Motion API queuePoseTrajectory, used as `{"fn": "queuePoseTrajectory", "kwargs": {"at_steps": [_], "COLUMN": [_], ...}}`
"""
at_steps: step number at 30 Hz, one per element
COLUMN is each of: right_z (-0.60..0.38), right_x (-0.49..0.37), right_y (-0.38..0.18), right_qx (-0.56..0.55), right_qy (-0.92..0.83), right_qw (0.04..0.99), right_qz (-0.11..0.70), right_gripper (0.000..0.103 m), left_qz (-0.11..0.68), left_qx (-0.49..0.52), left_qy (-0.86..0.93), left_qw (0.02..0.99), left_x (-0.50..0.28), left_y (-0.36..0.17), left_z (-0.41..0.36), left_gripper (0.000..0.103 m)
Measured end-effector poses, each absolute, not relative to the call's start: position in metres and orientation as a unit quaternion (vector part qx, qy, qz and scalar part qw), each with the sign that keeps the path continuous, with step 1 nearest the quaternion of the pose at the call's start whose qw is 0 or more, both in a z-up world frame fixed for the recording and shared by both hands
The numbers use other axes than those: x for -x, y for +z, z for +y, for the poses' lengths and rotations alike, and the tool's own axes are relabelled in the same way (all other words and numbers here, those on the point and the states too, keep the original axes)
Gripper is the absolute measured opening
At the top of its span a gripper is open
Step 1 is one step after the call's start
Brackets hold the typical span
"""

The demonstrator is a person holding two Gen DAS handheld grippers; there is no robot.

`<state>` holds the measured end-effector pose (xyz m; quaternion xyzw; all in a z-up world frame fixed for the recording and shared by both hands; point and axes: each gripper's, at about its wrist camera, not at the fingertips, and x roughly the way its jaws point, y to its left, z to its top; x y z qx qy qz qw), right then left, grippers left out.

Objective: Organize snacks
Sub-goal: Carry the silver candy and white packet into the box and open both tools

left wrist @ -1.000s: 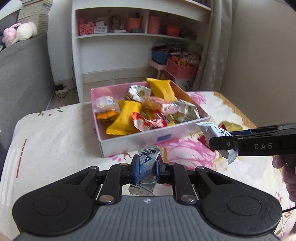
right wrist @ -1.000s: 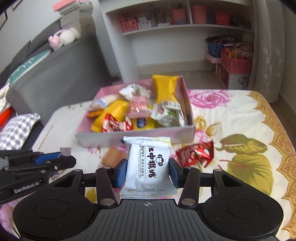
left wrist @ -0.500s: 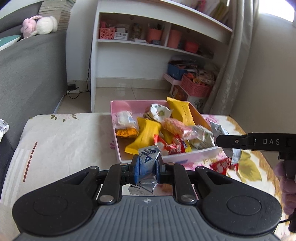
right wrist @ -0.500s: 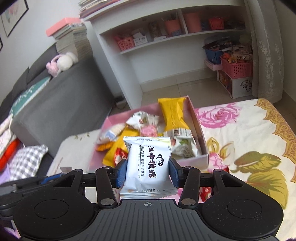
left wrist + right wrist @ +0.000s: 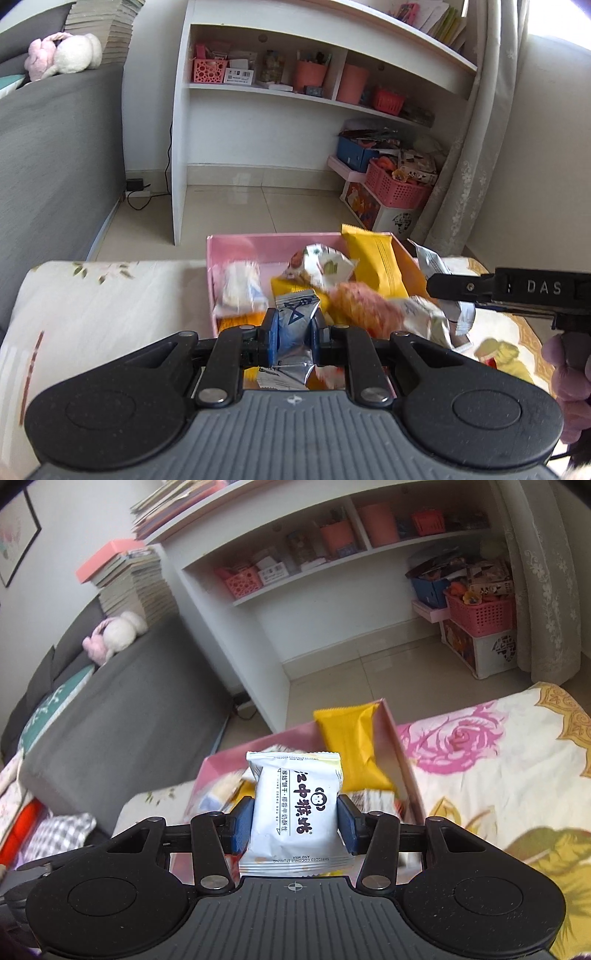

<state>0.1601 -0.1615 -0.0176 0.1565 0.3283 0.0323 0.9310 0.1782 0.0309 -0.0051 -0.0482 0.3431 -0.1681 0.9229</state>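
Observation:
A pink snack box (image 5: 236,245) full of wrapped snacks stands on the flowered table; it also shows in the right wrist view (image 5: 397,746). My left gripper (image 5: 293,334) is shut on a silver-blue snack packet (image 5: 295,325) and holds it over the box's near part. My right gripper (image 5: 295,825) is shut on a white biscuit packet (image 5: 295,808) with black print, above the box's near edge. In the left wrist view the right gripper (image 5: 448,291) reaches in from the right with that white packet (image 5: 430,258) over the box's right side.
A yellow packet (image 5: 373,258) leans on the box's far right corner. A grey sofa (image 5: 55,155) stands at the left, a white shelf unit (image 5: 295,96) behind, and pink baskets (image 5: 395,184) on the floor. The flowered cloth (image 5: 498,760) spreads right of the box.
Both grippers have risen and moved forward over the pink box, each still holding its packet. The box now lies close beneath the fingers.

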Motion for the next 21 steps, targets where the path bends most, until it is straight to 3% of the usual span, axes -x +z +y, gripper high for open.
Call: {"fn": "queuePoseTrajectory", "kwargs": {"at_steps": [18, 21], "right_z": [-0.189, -0.194], "right_x": [-0.201, -0.201], "right_y": [-0.046, -0.045], "right_qx": [-0.196, -0.207], "right_qy": [0.040, 0.040], "right_qw": [0.929, 0.929], "right_qz": [0.311, 0.306], "right_gripper": [0.050, 0.065], "left_qz": [0.325, 0.321], "left_qx": [0.065, 0.068], "left_qy": [-0.165, -0.161], "left_qw": [0.929, 0.931], "left_x": [-0.222, -0.223], "left_y": [-0.027, -0.027], "left_z": [0.008, 0.007], "left_gripper": [0.018, 0.028]}}
